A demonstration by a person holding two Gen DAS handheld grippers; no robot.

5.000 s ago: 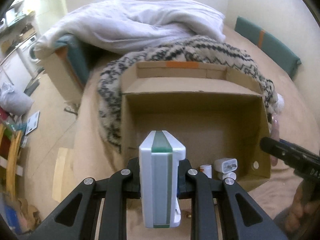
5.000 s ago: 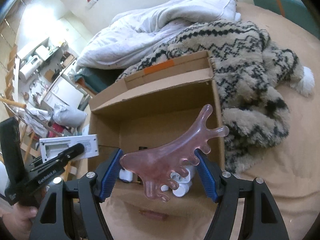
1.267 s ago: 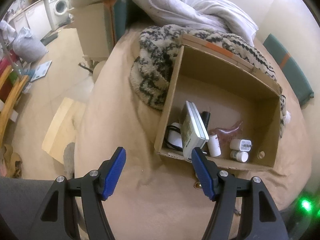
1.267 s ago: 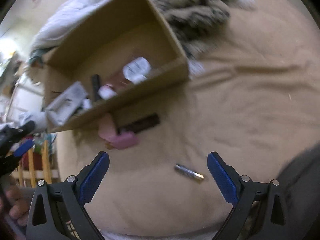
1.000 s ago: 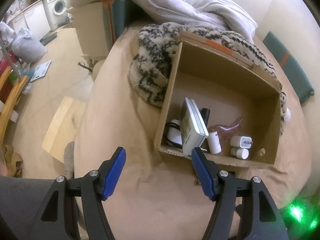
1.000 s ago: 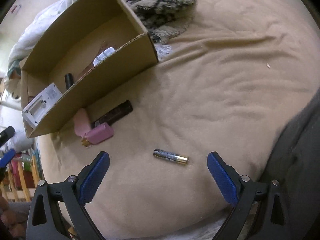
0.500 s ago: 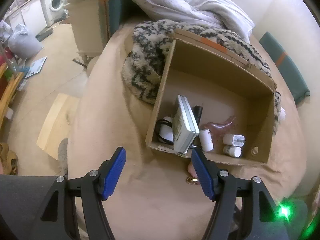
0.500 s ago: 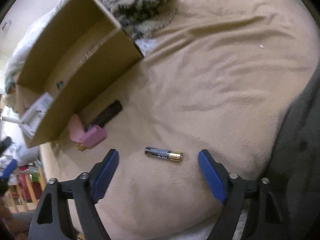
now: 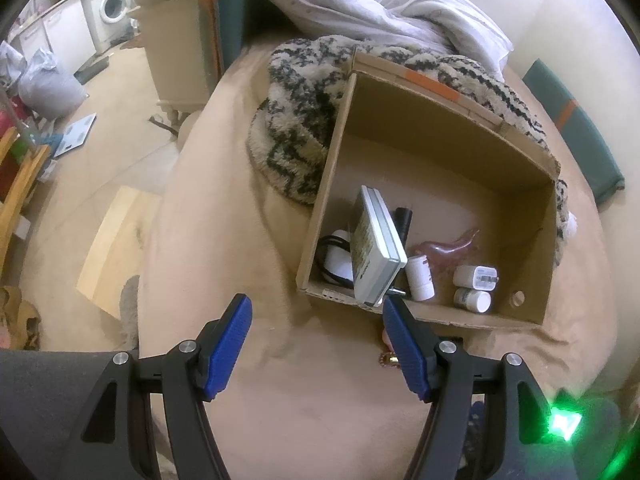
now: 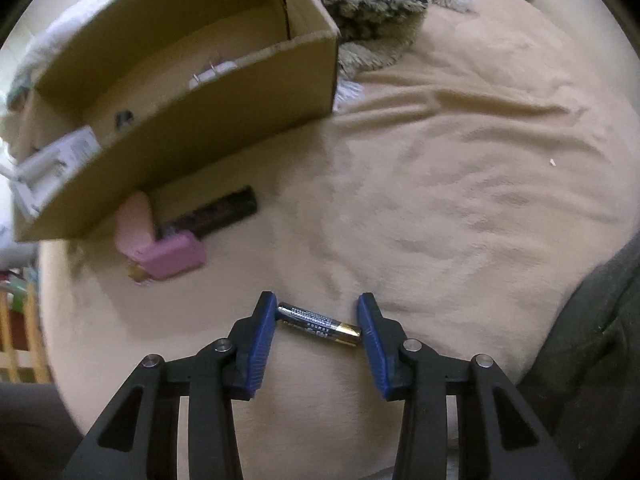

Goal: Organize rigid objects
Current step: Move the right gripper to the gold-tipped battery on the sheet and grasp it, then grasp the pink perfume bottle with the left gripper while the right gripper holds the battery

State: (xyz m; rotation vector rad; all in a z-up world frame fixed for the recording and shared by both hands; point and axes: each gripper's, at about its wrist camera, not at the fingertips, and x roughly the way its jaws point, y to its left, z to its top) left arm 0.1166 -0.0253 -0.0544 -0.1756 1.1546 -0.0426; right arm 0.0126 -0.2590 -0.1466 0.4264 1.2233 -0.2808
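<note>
My right gripper (image 10: 316, 322) has its jaws part-way open, one on each end of the battery (image 10: 319, 325), which lies on the tan blanket (image 10: 460, 168) well in front of the cardboard box (image 10: 224, 120). The jaws straddle it lengthwise, not across its round side. I cannot tell from the blurred right view whether either pad touches it yet; I think there is a sliver of gap at both ends.

That end-to-end hold is my worry. The ends are small and hard, so if I close a little off-line the battery could pivot and pop out. The blanket is soft and rumpled, so pressing down may sink my fingertips into the cloth and pinch fabric along with the battery.

My left gripper (image 9: 316, 328) hangs wide open and empty above the near edge of the box. Inside the box I see a white flat device (image 9: 376, 248) leaning on edge, a white charger plug (image 9: 476, 276), two small white bottles (image 9: 420, 278) and a pink comb-like piece (image 9: 448, 248). On the blanket against the box front lie a pink case (image 10: 168, 254) and a dark bar (image 10: 216, 212), not yet put away. The box wall stands between the battery and its place, so I must lift over that wall.
</note>
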